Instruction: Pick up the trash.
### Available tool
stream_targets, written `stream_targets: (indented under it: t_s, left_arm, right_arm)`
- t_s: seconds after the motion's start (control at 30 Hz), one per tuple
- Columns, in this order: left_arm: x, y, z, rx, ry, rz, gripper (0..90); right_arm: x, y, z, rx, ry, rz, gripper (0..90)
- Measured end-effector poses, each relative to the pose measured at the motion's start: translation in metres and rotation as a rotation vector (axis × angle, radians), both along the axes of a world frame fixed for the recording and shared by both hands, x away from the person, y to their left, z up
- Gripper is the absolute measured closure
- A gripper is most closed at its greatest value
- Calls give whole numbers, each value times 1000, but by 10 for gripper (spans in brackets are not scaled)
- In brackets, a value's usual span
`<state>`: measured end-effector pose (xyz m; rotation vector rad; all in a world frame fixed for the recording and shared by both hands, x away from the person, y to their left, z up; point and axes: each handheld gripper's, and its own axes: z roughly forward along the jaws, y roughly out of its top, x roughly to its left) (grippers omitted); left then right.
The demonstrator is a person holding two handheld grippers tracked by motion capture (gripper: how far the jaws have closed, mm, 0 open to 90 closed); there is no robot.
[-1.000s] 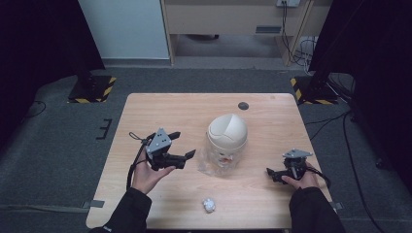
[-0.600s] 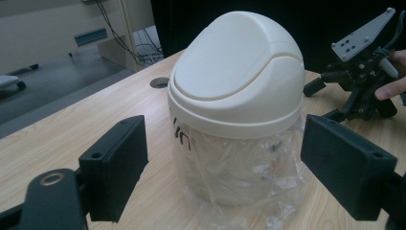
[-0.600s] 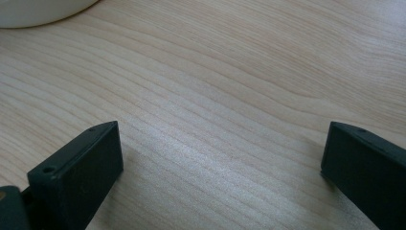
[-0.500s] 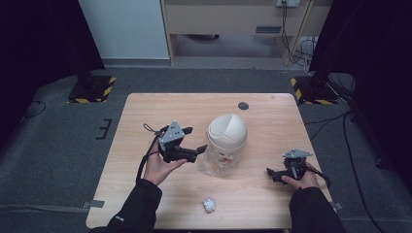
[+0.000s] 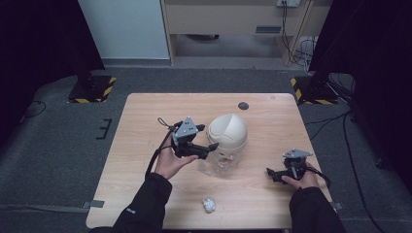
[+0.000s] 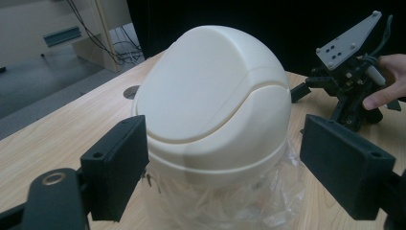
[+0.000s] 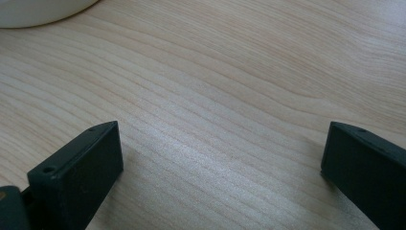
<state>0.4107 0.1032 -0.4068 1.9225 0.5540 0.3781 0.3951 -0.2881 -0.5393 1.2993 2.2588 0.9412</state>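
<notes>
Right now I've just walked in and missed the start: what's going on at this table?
A person holds tongs in each hand. The left tongs, open, are at the white domed bin, one jaw either side of it, not gripping. The right tongs rest open near the table's right edge. A crumpled wad lies near the front.

Matt cream plastic dome (image 6: 210,96), wood-grain table (image 7: 239,72)
</notes>
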Motion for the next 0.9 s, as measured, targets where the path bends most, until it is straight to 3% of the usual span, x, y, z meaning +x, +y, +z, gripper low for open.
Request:
stream_targets:
  t_s: [0.23,0.9]
  left_arm:
    - [3,-14,-4,13,12,-33,173]
    - [10,-34,-9,41,30,-61,183]
  right_arm:
    - [0,0,0,0,0,0,8]
    - [0,0,0,0,0,0,8]
